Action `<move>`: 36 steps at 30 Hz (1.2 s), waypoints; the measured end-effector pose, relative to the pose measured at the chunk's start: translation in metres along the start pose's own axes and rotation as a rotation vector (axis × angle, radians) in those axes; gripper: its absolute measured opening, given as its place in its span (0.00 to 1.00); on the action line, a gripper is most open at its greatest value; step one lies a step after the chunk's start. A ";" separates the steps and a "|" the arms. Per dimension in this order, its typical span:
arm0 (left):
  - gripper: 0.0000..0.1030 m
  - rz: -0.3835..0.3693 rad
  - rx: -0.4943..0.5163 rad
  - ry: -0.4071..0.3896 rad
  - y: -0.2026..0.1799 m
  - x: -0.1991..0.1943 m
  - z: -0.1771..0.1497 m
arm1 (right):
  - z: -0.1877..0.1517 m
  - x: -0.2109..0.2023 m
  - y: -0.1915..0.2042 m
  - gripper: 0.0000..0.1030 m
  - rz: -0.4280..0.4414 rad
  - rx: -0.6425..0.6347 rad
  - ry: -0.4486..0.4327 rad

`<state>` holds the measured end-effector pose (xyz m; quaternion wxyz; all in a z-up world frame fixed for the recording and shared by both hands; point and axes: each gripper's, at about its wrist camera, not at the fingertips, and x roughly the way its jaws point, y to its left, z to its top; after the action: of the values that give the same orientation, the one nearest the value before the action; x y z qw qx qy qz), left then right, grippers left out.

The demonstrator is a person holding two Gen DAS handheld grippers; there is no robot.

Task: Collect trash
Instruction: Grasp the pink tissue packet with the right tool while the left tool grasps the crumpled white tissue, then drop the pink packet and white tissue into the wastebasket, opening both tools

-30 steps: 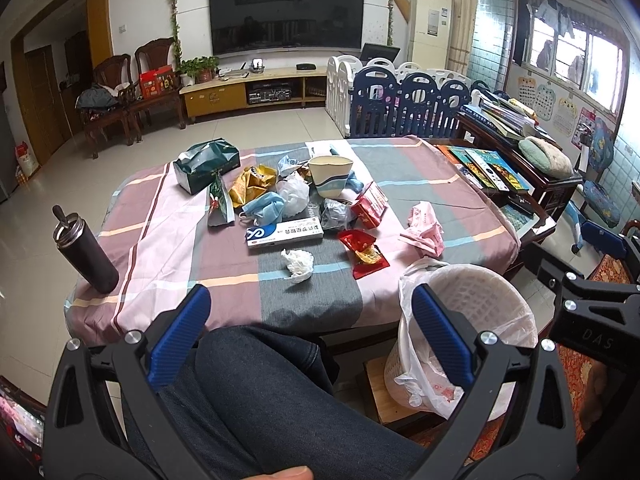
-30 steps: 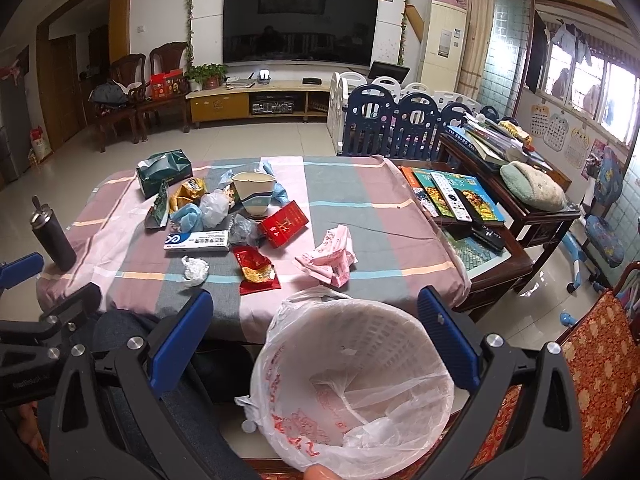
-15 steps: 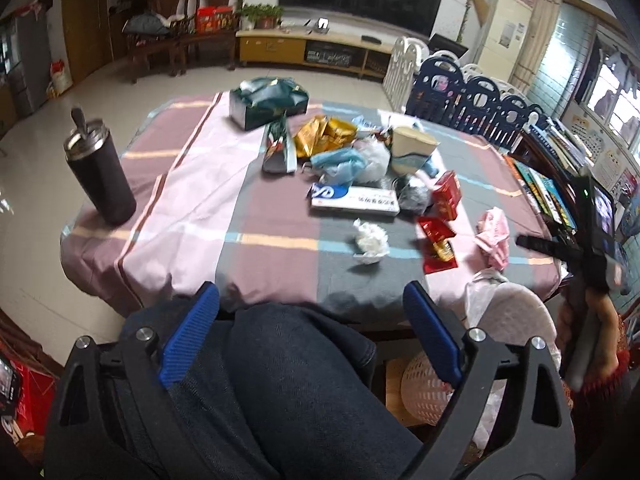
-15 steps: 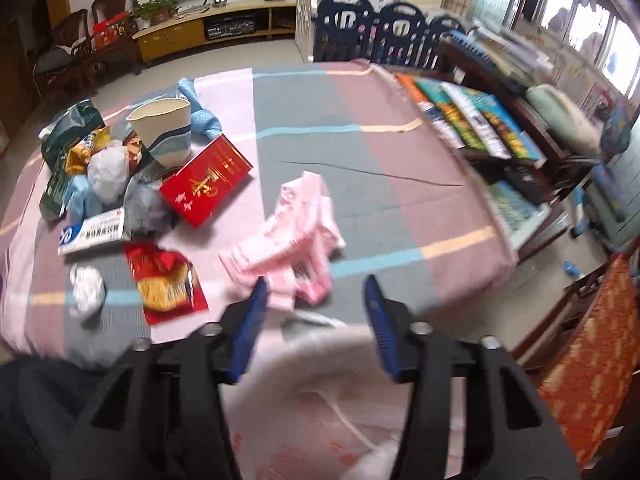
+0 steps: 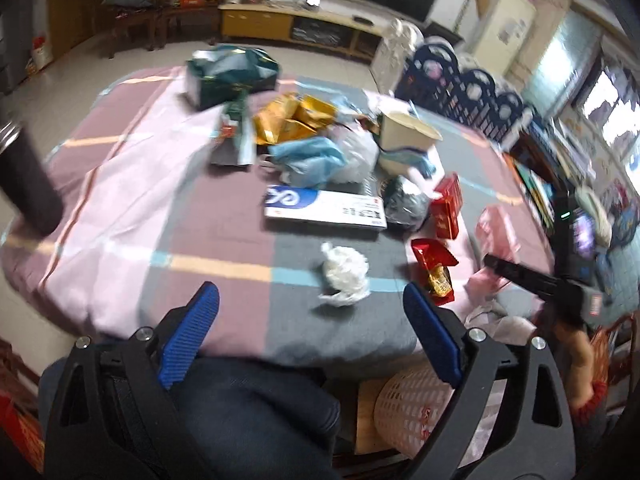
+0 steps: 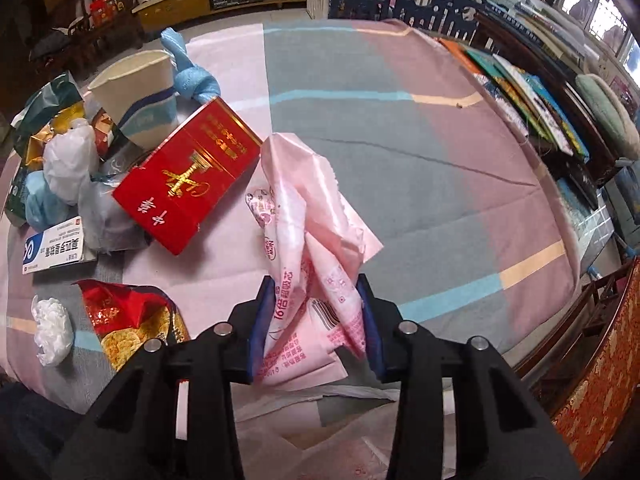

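Desk (image 6: 420,128): striped cloth in pink, grey and mauve, carrying scattered trash.

Landmark: red carton (image 6: 188,174), lying flat on the desk.

- Pink plastic wrapper (image 6: 308,240): crumpled, just right of the red carton, its near end between the right gripper's (image 6: 316,312) fingers (image 6: 260,316). The jaws have just been closing; the blue pads press the wrapper from both sides.
- Paper cup (image 6: 136,96): behind the red carton, touching it.
- Red snack packet (image 6: 128,320): in front of the red carton, torn.
- White crumpled tissue (image 5: 344,272): left of the snack packet, beyond the left gripper (image 5: 312,312), whose fingers (image 5: 188,336) stand spread wide, nothing between them.
- White-and-blue box (image 5: 324,208): left of the red carton.
- Bin (image 5: 416,408): lined, below the desk edge.
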<state>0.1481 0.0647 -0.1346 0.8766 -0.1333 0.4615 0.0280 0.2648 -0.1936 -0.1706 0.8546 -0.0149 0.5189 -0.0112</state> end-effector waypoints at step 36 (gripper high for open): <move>0.06 -0.263 0.411 0.073 -0.131 -0.043 -0.093 | -0.101 -0.170 -0.076 0.42 0.030 0.057 -0.092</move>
<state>0.0711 -0.0823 -0.1222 0.8642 -0.0120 0.4676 -0.1855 0.0965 -0.2651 -0.0638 0.8776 0.0168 0.4789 -0.0126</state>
